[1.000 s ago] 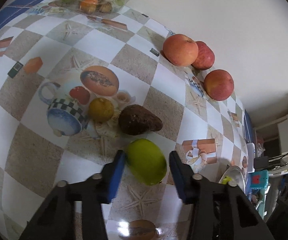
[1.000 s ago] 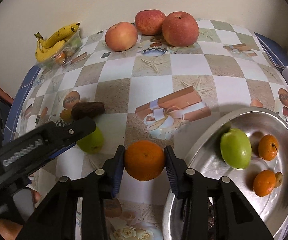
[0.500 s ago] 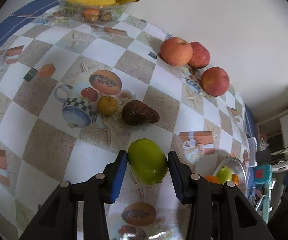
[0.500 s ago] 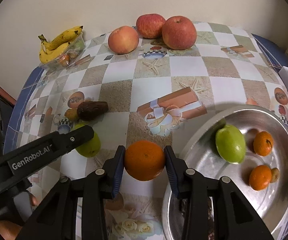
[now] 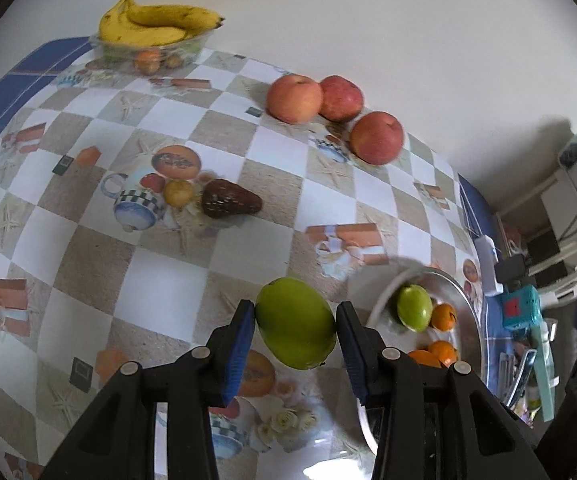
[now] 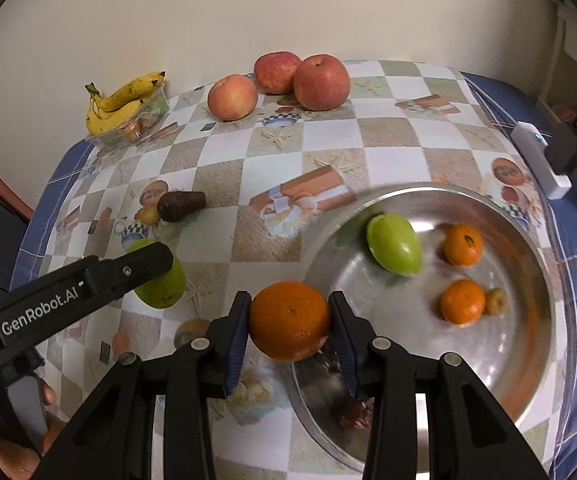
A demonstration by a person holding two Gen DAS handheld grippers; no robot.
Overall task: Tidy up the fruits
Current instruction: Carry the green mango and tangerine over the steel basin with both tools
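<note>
My left gripper (image 5: 295,330) is shut on a green mango (image 5: 295,322) and holds it above the table, left of the steel tray (image 5: 470,316). The same mango (image 6: 164,286) shows in the right wrist view behind the left gripper's finger (image 6: 128,266). My right gripper (image 6: 289,320) is shut on an orange (image 6: 289,320) at the near-left rim of the tray (image 6: 528,240). In the tray lie a second green mango (image 6: 394,244), two small tangerines (image 6: 463,245) (image 6: 462,302) and a small brownish fruit (image 6: 495,301).
Three apples (image 6: 320,82) sit at the table's far edge by the wall. A clear tub with bananas (image 6: 122,102) stands at the far left. A dark brown fruit (image 6: 180,206) and a small yellow fruit (image 5: 178,192) lie mid-left. A white device (image 6: 538,160) lies right of the tray.
Both grippers rose and moved toward the tray with their fruit. The green mango came up off the table; the tray now shows larger in both views.
</note>
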